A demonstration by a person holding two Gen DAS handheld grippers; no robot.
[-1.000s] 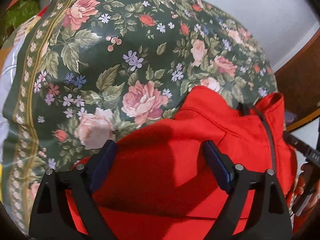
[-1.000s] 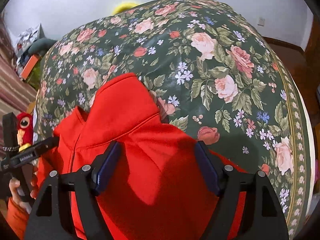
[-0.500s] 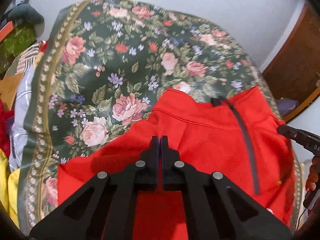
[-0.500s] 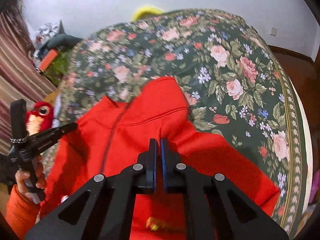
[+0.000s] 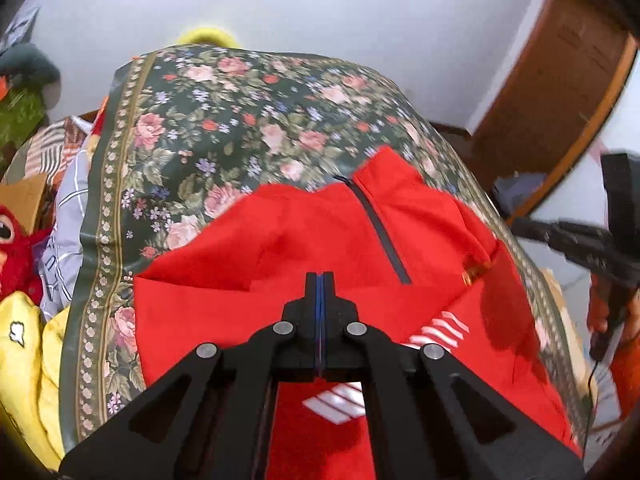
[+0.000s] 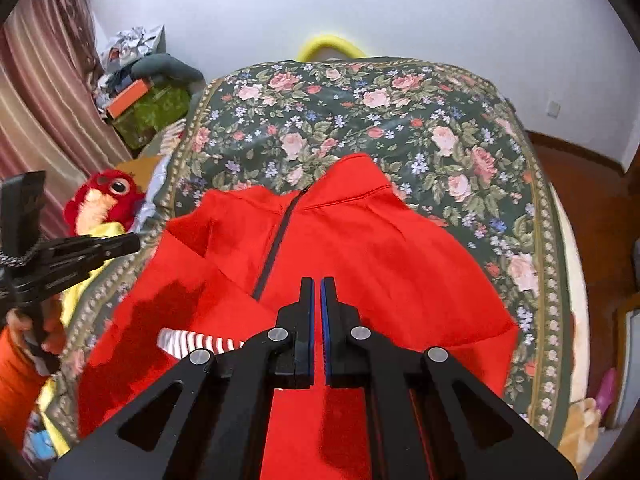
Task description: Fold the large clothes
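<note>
Bedroom with white walls, and a bed covered in a dark green floral spread takes up most of both views. The red pullover lies spread on the near half of that bed, collar toward the far end, with a dark zipper running down from the neck and some white stripes printed lower down. In the left wrist view the left gripper hangs above the chest of the pullover with its jaws pressed flat together, nothing visibly between them. The right gripper hovers over the garment just below the end of the zipper, jaws nearly together with a thin slit showing, and I can't tell if any cloth is pinched low down. Each gripper shows up at the edge of the other's view, held by a hand in an orange sleeve. Off the left side of the bed there's a red plush bird and some yellow fabric. A wooden door stands to the right.
</note>
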